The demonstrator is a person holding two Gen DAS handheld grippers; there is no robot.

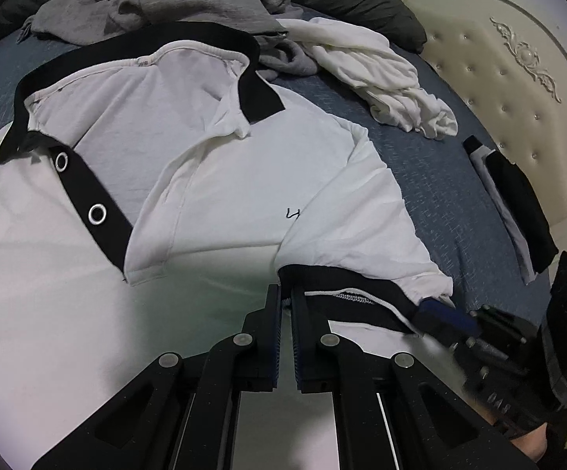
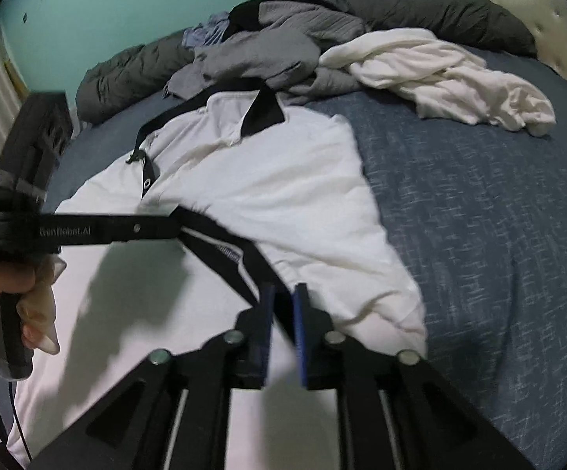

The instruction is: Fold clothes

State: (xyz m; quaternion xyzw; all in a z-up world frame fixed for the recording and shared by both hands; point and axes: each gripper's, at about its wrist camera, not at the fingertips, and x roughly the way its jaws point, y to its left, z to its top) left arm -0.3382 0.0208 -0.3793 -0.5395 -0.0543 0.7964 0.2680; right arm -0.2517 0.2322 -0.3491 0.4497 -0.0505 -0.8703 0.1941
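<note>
Polo shirt (image 1: 244, 180) — left tongs (image 1: 285, 293) pinching sleeve cuff (image 1: 346, 293).

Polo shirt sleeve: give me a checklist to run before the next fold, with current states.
1. Left gripper shut on the sleeve cuff: ok.
2. Right gripper gripping the cuff: not ok, jaws stand apart around it.
3. Polo shirt body lying flat on the bed: ok.
4. Collar laid flat: not ok, it stands open.
5. Grey clothes clear of the collar: cannot tell.
</note>
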